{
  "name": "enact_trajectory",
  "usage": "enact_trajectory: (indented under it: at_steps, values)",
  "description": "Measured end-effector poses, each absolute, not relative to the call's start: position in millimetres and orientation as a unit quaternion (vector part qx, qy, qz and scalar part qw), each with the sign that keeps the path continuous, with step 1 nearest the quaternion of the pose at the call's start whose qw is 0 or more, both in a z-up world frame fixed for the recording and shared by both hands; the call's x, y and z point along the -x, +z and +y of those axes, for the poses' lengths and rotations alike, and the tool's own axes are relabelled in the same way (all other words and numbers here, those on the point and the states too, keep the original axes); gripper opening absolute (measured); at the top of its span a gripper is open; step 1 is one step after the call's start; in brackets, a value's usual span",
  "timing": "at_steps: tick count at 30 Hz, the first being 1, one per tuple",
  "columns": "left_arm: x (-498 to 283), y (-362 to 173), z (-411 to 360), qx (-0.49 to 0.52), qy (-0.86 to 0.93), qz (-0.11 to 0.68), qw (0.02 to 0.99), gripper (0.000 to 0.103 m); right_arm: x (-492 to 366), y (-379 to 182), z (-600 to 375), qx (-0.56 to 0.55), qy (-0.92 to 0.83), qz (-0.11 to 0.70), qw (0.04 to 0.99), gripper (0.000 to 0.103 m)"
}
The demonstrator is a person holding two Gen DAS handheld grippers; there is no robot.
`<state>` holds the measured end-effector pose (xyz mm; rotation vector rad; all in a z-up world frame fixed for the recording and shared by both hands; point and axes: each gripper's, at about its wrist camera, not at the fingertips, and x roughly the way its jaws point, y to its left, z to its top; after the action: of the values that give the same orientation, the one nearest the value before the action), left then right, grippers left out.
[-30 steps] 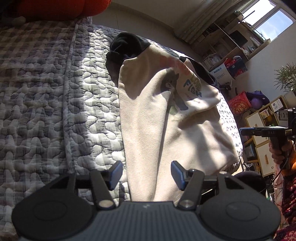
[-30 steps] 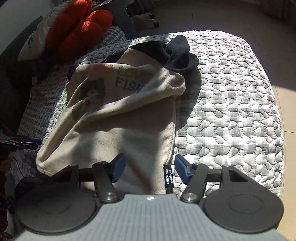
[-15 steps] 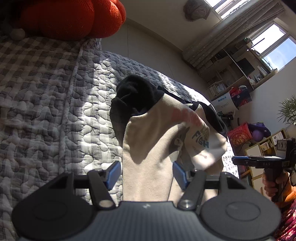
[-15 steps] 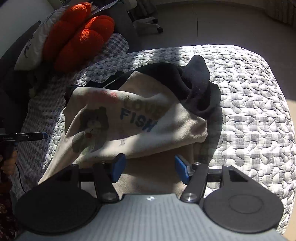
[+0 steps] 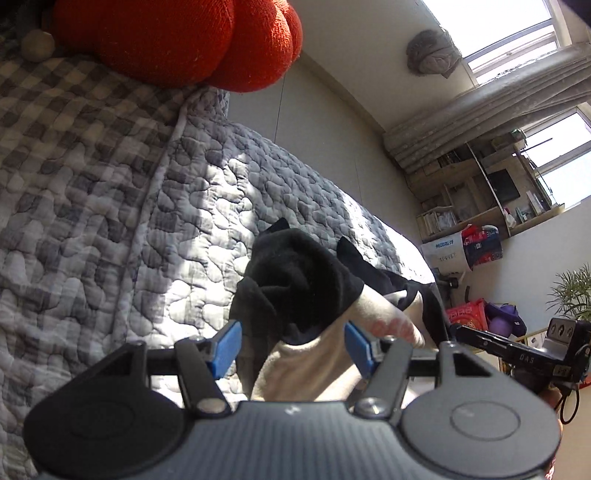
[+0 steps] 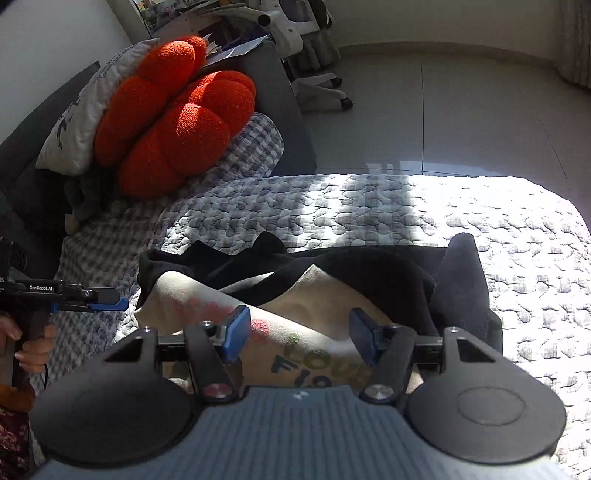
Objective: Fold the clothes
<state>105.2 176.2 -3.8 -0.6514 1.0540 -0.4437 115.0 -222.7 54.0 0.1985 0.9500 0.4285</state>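
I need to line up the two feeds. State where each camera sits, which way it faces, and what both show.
Left wrist: on the left gripper, facing along the quilted bed toward the window; the right gripper shows at right.
Right wrist: on the right gripper, facing across the bed toward the floor; the left gripper and hand show at left.
Shared: the cream-and-black shirt, the orange cushion.

Hard sunlight falls across a grey quilted bed cover (image 6: 424,206), brightest toward three o'clock. At ten o'clock a plump orange knitted cushion (image 6: 173,118) leans on a pale printed pillow (image 6: 74,122). Glossy grey floor tiles (image 6: 461,110) fill twelve o'clock. From the left wrist, bright windows (image 5: 517,33), bunched grey curtains (image 5: 491,110) and cluttered wooden shelves (image 5: 480,195) sit at two o'clock.
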Motion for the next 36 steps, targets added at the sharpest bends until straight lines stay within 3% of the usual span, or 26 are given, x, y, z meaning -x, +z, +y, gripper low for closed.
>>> enact_trajectory:
  at_steps: [13, 15, 17, 19, 23, 36]
  values:
    - [-143.8, -25.4, 173.6, 0.347, -0.177, 0.51, 0.767, 0.061, -174.6, 18.4, -142.4, -0.046, 0.241, 0.475, 0.845, 0.061]
    - [-143.3, -26.6, 170.1, 0.341, -0.174, 0.51, 0.77, 0.057, -175.2, 12.1, -129.7, -0.029, 0.245, 0.478, 0.843, 0.052]
    - [-141.6, -27.1, 166.1, 0.332, -0.173, 0.509, 0.775, 0.047, -172.6, 4.8, -118.5, -0.006, 0.246, 0.482, 0.841, 0.032]
    - [-136.0, -24.8, 161.5, 0.318, -0.176, 0.503, 0.784, 0.021, -166.9, -0.3, -108.9, 0.024, 0.24, 0.473, 0.847, 0.022]
    - [-119.5, -12.1, 156.9, 0.287, -0.182, 0.475, 0.812, 0.013, -156.8, 8.3, -111.6, 0.027, 0.223, 0.448, 0.866, 0.003]
    - [-49.8, 18.4, 149.4, 0.21, -0.249, 0.415, 0.849, 0.011, -109.5, 49.6, -171.2, -0.012, 0.179, 0.401, 0.899, 0.0]
